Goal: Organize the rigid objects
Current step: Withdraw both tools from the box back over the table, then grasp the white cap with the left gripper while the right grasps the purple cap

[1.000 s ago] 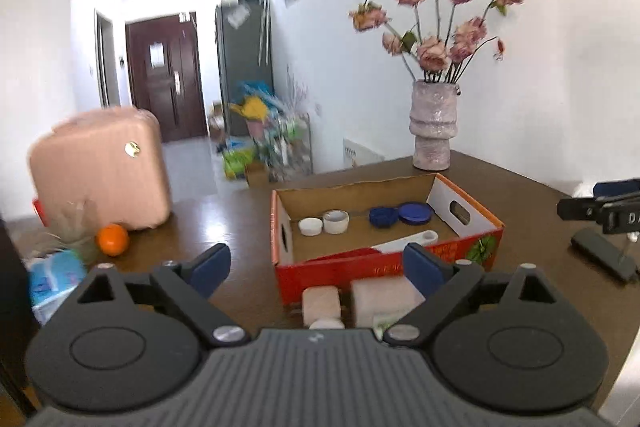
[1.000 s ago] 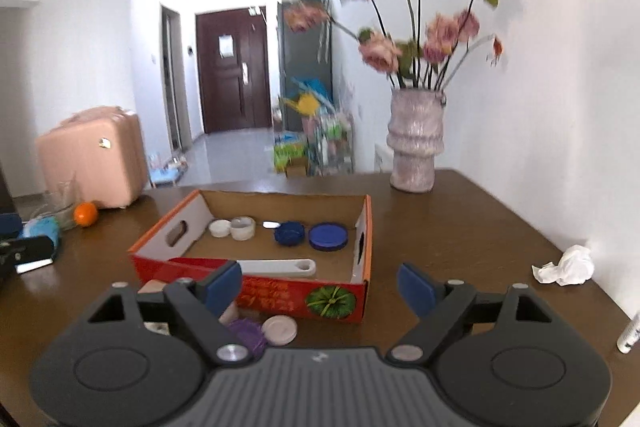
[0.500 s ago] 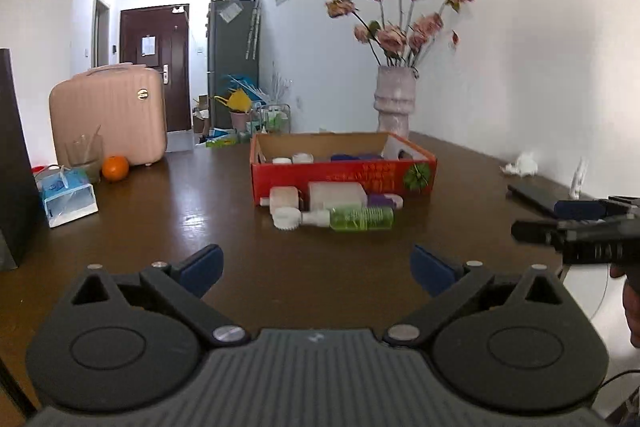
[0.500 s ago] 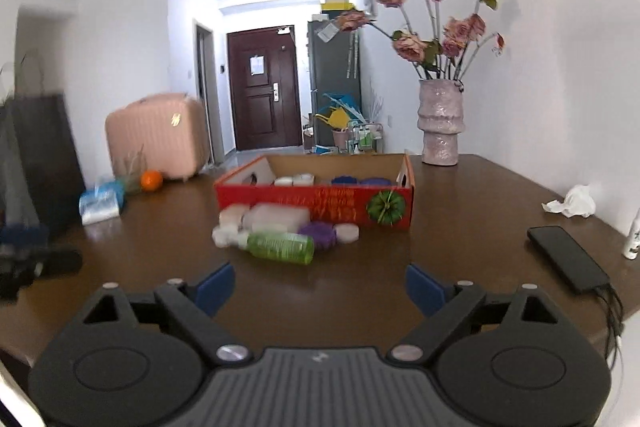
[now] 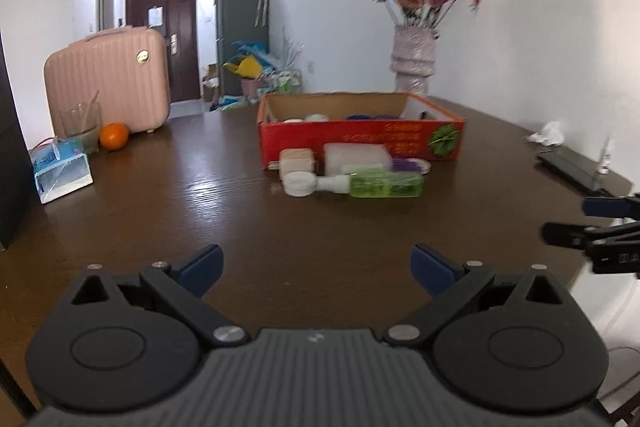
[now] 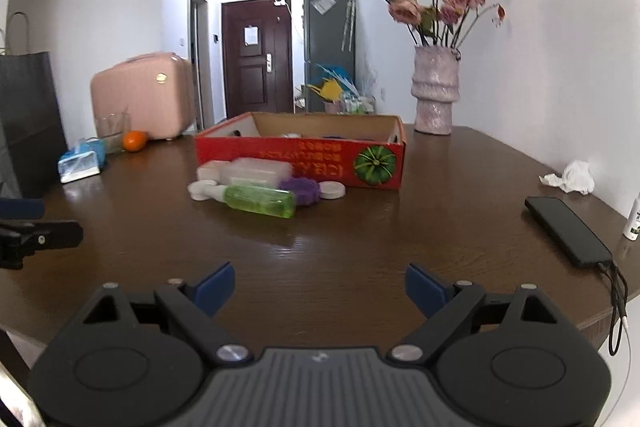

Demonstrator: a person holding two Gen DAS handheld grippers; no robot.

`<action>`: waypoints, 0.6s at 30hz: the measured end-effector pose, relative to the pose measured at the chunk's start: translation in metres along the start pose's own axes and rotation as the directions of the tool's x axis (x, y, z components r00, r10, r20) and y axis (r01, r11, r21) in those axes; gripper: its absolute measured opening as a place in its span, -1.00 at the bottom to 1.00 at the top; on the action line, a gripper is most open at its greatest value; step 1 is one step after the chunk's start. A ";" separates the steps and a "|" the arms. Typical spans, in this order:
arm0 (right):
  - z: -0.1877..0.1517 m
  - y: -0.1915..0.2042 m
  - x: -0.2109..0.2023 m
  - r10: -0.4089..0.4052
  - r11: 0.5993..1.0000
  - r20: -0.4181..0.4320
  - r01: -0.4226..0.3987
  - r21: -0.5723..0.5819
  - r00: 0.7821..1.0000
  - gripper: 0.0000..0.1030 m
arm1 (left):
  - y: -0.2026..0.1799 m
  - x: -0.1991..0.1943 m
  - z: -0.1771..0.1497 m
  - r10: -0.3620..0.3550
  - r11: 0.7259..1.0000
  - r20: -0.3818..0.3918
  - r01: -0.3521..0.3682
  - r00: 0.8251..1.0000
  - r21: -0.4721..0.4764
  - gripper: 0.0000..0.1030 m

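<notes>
Both my grippers sit low over the near edge of the brown table (image 6: 360,239), well back from the stuff. My left gripper (image 5: 316,265) is spread about as wide as it goes, jaws having just been opening, with only bare tabletop between its fingers. My right gripper (image 6: 320,285) is wide open too and empty.

The things to sort are in one little pile right against the front wall of the red cardboard box (image 6: 304,163), middle of the table. Count outside the box, as far as I can see:
- one green bottle (image 6: 260,201) lying on its side, white cap pointing left
- one white round lid (image 5: 299,183) by that cap
- one frosted rectangular case (image 5: 356,157) behind the bottle
- one small pinkish case (image 5: 296,159) to its left
- one purple frilly piece (image 6: 301,189)
- one white disc (image 6: 333,191) just beside the purple piece

Inside the box I can only make out a couple of white tops and something blue over the rim, so no count there.

Other stuff: one vase of pink flowers (image 6: 435,91) past the box, one pink suitcase (image 5: 106,83), one orange (image 5: 114,136) next to one glass (image 5: 80,125), one blue tissue pack (image 5: 60,169), one black phone (image 6: 568,231) with a cable on the right, and one crumpled tissue (image 6: 574,177).
</notes>
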State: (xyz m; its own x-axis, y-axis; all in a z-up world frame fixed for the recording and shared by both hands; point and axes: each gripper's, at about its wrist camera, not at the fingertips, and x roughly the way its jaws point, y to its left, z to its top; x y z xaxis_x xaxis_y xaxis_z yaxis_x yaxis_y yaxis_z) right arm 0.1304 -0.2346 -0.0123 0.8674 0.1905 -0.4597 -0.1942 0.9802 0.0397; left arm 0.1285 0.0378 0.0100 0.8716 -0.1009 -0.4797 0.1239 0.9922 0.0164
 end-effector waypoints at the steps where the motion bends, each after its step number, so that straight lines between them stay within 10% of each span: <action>1: 0.003 -0.003 0.007 -0.002 1.000 -0.007 0.002 0.002 1.000 0.75 | 0.003 0.009 0.005 0.007 1.000 -0.008 -0.007 1.000 -0.004 0.96; 10: 0.045 -0.015 0.083 0.016 1.000 -0.042 -0.016 -0.013 0.999 0.57 | 0.029 0.096 0.050 0.006 1.000 -0.073 -0.008 0.997 -0.027 0.35; 18: 0.077 -0.016 0.158 0.074 0.997 -0.098 -0.073 0.013 0.992 0.17 | 0.044 0.176 0.081 -0.058 0.997 -0.149 0.050 0.987 -0.061 0.28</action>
State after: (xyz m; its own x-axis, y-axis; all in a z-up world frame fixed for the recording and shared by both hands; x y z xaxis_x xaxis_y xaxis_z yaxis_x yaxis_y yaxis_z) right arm 0.3063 -0.2162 -0.0173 0.8014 0.2557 -0.5407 -0.2505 0.9644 0.0849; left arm 0.3256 0.0581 -0.0028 0.7825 -0.1465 -0.6051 0.1378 0.9886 -0.0610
